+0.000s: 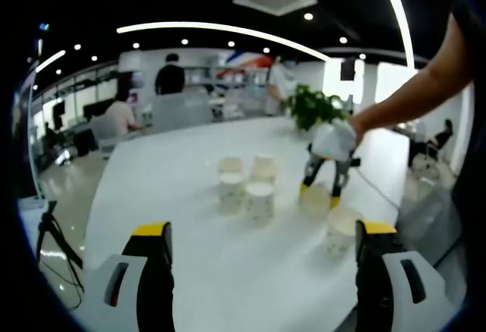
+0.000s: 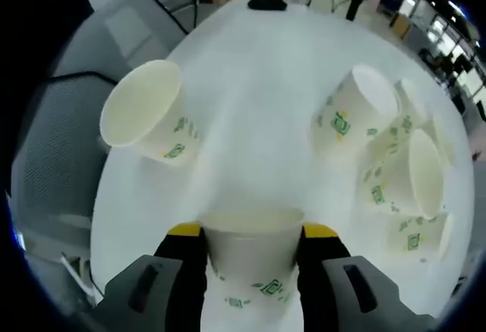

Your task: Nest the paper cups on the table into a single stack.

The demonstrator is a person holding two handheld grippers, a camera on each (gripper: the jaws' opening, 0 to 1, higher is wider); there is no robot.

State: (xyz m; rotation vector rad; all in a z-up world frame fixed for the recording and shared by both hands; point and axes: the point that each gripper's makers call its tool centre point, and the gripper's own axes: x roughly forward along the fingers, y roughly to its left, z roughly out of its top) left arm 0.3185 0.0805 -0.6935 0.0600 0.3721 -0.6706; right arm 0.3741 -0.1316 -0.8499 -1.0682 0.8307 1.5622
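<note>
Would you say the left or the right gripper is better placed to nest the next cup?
Right, probably: the right gripper is shut on a paper cup, with the cluster of cups close ahead, while the left gripper is open and empty.

white table (image 1: 190,195), paper cups (image 1: 247,191) standing

green marks on the paper cups (image 2: 357,119) are too blurred to read.

Four-cup cluster (image 1: 247,184) as landmark: bare white table (image 1: 167,195) left of it, open lane for my left claw (image 1: 262,245). Right of cluster: my right claw (image 1: 325,188) clamping cup (image 2: 250,260), lone cup (image 1: 342,229) just beside, narrowing passage there.
</note>
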